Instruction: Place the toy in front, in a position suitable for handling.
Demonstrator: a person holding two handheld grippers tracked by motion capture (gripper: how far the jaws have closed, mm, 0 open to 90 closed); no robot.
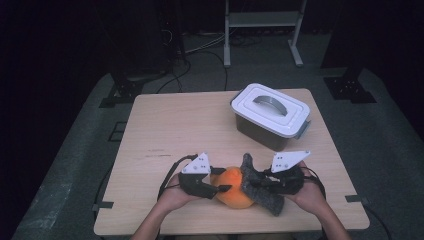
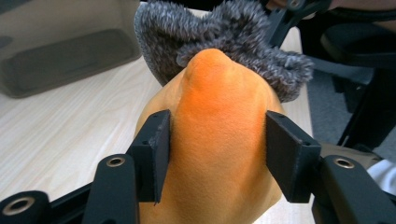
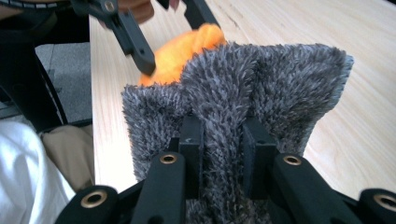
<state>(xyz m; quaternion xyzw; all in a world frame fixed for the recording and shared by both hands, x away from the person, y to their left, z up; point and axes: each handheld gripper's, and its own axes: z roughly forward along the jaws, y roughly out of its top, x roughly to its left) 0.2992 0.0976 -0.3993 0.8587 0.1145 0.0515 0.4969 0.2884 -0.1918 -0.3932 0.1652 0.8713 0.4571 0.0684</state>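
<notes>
At the near edge of the wooden table point(image 1: 165, 125), close to the person's body, the two grippers meet over a soft orange toy point(image 1: 234, 187) and a grey fuzzy cloth point(image 1: 260, 192). The left gripper point(image 1: 220, 187) has its jaws closed partway onto the orange toy, one pad pressed into each side of it; in the left gripper view the plush bulges between the pads point(image 2: 156, 151) and narrows to a rounded tip that pokes into the cloth point(image 2: 224, 32). The right gripper point(image 1: 267, 181) has its jaws drawn nearly together on a raised fold of the grey cloth; in the right gripper view the pile stands up in a ridge between the two black pads point(image 3: 191, 140), and the rest of the cloth point(image 3: 233, 98) spreads out on either side of the ridge. Beyond that cloth the orange toy point(image 3: 187, 49) shows, with a jaw of the left gripper against it. Seen from above, the cloth lies against the right side of the toy and partly over it, touching it, with one end sticking up and the other trailing toward the table's front edge. A grey box with a white lid point(image 1: 272, 116) and a curved handle stands well apart, toward the far right of the table.
</notes>
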